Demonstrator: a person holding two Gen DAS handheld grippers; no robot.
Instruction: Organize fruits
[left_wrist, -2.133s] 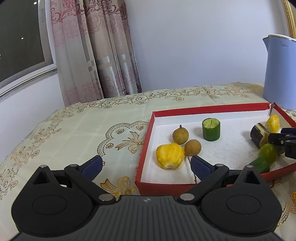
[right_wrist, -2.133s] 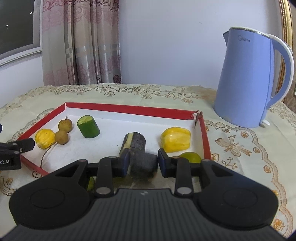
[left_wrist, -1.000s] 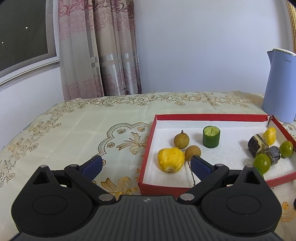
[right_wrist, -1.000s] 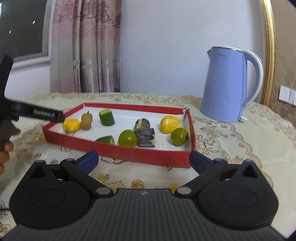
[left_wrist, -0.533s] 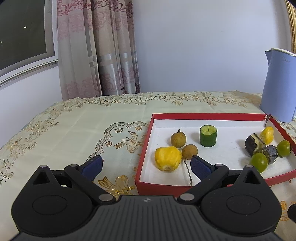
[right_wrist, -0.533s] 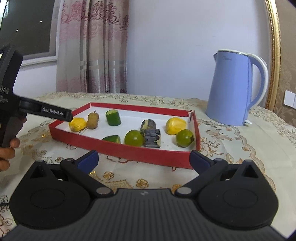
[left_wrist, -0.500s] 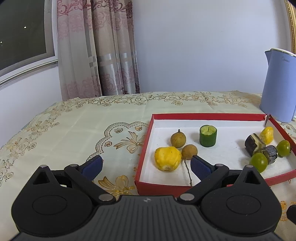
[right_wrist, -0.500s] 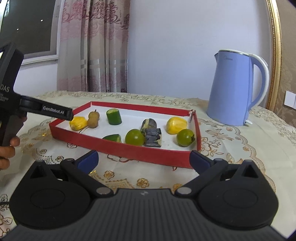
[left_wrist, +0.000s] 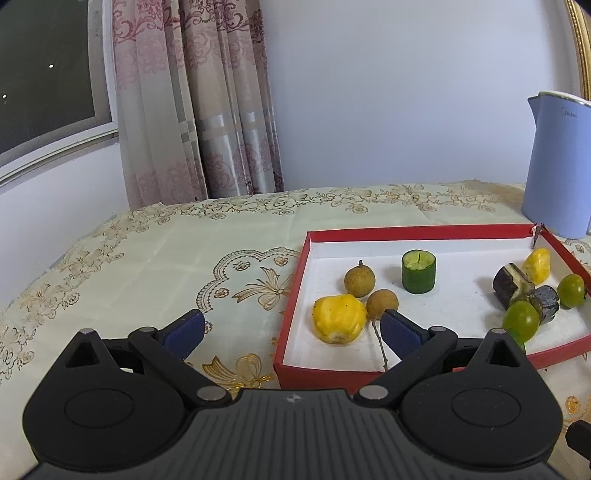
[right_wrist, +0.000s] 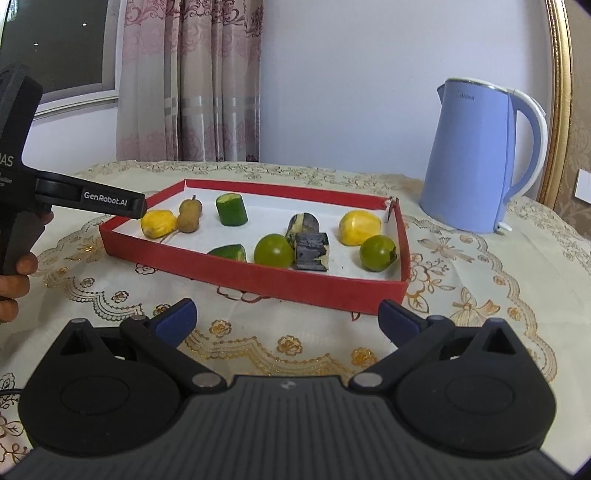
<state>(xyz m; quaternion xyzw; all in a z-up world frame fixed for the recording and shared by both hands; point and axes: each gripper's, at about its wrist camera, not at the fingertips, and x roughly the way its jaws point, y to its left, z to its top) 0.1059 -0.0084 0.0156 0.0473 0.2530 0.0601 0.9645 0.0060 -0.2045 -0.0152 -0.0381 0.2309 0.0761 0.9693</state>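
Note:
A red tray (right_wrist: 258, 275) with a white floor holds the fruit: a yellow fruit (right_wrist: 158, 223), two brown longans (right_wrist: 188, 216), a cucumber chunk (right_wrist: 231, 209), two green round fruits (right_wrist: 274, 250), two dark pieces (right_wrist: 311, 246), a second yellow fruit (right_wrist: 359, 222) and a green wedge (right_wrist: 228, 252). My left gripper (left_wrist: 291, 330) is open and empty at the tray's (left_wrist: 295, 273) left corner, near the yellow fruit (left_wrist: 339, 319). My right gripper (right_wrist: 286, 319) is open and empty, on the near side of the tray, above the tablecloth.
A blue electric kettle (right_wrist: 476, 155) stands right of the tray on the embroidered tablecloth (right_wrist: 461, 288). A curtain (left_wrist: 192, 110) and window lie behind. The left gripper's body and the hand holding it (right_wrist: 16, 273) show at the left in the right wrist view.
My right gripper let go of the dark piece in the tray, opened and drew back off the tray. My left gripper lifted and pulled back slightly; over the last half second both barely moved.

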